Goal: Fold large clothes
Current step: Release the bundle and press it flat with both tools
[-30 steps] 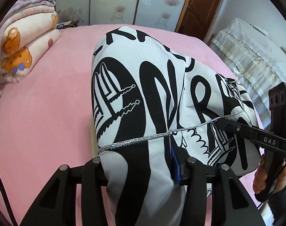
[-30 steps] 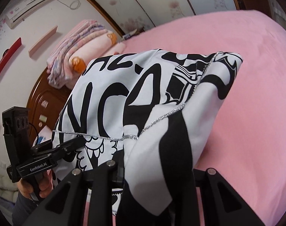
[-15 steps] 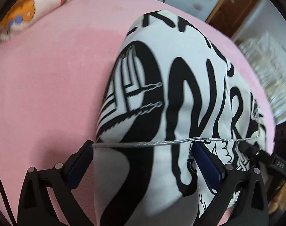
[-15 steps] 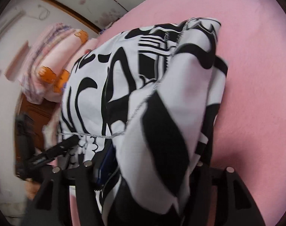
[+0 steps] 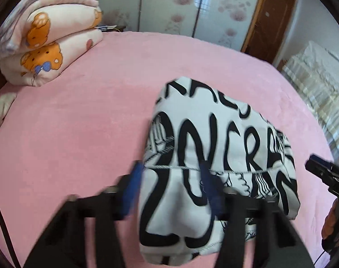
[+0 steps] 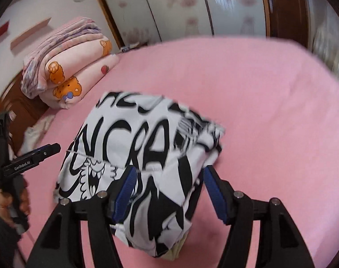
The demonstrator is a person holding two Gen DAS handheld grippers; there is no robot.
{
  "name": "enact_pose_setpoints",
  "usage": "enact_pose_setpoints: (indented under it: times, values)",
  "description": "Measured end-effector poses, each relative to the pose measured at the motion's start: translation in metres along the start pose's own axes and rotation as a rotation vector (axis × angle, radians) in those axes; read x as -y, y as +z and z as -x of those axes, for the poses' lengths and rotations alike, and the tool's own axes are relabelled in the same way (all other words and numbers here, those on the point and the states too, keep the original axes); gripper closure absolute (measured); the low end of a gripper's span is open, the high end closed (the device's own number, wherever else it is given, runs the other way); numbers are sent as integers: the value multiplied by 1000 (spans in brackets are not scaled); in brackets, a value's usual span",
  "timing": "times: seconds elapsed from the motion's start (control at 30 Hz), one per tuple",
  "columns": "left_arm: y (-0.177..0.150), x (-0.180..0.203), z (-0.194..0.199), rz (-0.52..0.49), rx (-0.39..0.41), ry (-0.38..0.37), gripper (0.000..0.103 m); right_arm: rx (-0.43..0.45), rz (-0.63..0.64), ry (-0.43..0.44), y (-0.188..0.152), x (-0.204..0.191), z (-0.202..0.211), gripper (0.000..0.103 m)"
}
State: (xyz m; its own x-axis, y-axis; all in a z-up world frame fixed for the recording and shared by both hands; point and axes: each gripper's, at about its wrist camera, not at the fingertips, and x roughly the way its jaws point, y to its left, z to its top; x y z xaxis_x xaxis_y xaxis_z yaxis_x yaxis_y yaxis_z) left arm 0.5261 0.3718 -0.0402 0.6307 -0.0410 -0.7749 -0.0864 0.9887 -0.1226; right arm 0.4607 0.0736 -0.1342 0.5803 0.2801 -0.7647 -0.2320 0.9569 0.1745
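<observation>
Near the camera, the left tongs (image 5: 171, 178) are blurry. They have just been closing, with the top (image 5: 225, 138) showing in the gap between them. The right view shows them just beside the cloth and not gripping it, so I think they have let go. The right tongs (image 6: 167, 178) have just been opening. They stand wide and loose over the near corner and hold nothing.

The black and white top lies in a thick folded pack on the pink bed (image 5: 80, 122). The folding looks almost done. Maybe only the near edge needs tidying, where a pale bit (image 6: 178, 252) peeks out.

The tongs hide the pack's near edge, and the layers under it cannot be seen. Far back, folded quilts (image 5: 46, 44) sit on the bed.
</observation>
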Motion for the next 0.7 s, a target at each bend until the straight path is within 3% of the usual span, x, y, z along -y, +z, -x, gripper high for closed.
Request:
enact_pose_setpoints:
  times: [0.07, 0.1, 0.13, 0.23, 0.3, 0.33, 0.6, 0.7]
  values:
    - [-11, 17, -2, -40, -6, 24, 77, -10, 39, 0, 0, -13, -5, 53]
    - [-17, 29, 0, -56, -12, 42, 77, -27, 49, 20, -1, -20, -12, 69]
    - [-25, 34, -4, -70, -29, 72, 78, -44, 54, 28, 0, -28, -21, 77]
    - [-41, 34, -17, -86, -50, 130, 79, -89, 58, -47, -12, -32, -44, 79]
    - [-45, 31, -20, -78, -42, 118, 79, -109, 62, -112, -22, -27, -58, 97]
    - [-47, 29, -21, -66, -40, 102, 79, -124, 56, -146, -28, -19, -64, 100]
    - [-46, 28, -20, -16, -34, 118, 75, -134, 10, -121, -37, 5, -56, 100]
    - [-46, 30, -10, 22, -42, 120, 43, -134, -1, -108, -35, 6, -43, 96]
